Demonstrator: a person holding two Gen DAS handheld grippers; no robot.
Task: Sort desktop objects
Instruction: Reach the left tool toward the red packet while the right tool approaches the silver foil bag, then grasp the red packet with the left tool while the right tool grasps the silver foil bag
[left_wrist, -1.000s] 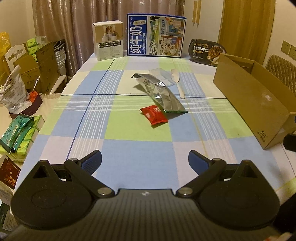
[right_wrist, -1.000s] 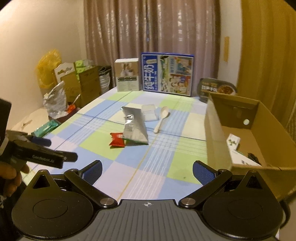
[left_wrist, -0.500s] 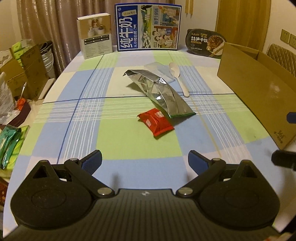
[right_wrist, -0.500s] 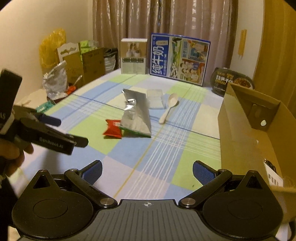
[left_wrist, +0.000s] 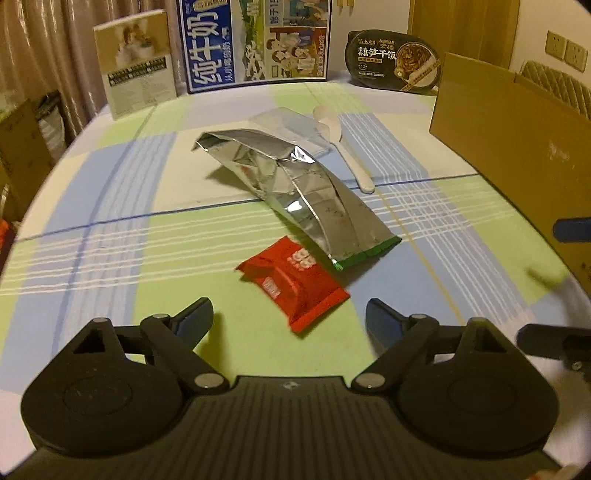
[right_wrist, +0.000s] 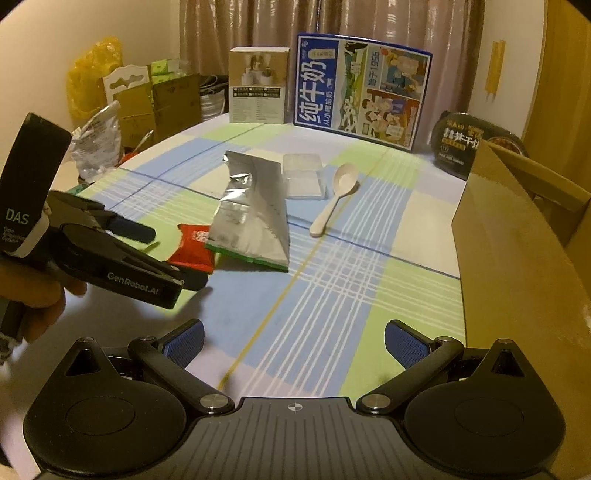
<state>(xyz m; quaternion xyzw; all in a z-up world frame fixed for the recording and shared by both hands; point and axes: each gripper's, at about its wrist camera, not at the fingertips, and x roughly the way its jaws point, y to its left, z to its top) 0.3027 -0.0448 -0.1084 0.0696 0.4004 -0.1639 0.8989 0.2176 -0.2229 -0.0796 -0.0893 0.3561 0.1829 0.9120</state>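
Observation:
A red snack packet (left_wrist: 291, 280) lies on the checked tablecloth, its far end tucked under a silver foil bag (left_wrist: 295, 192). My left gripper (left_wrist: 290, 314) hangs just over the packet's near corner. Its jaws are closing, with that corner between the tips and the pads clear of it. Behind the bag lie a white spoon (left_wrist: 343, 147) and a clear plastic box (left_wrist: 295, 125). In the right wrist view my left gripper (right_wrist: 171, 258) reaches the red packet (right_wrist: 194, 247) from the left. My right gripper (right_wrist: 294, 338) stands open over bare cloth, nothing between its fingers.
An open cardboard box (right_wrist: 517, 240) stands along the table's right side. At the far edge stand a blue milk carton (right_wrist: 362, 88), a small beige box (right_wrist: 258, 85) and a black meal bowl (right_wrist: 461, 140). Boxes and bags (right_wrist: 140, 99) crowd the floor on the left.
Both grippers have moved forward and down toward the objects. The left jaws have narrowed, and the red packet's corner now lies between their tips.

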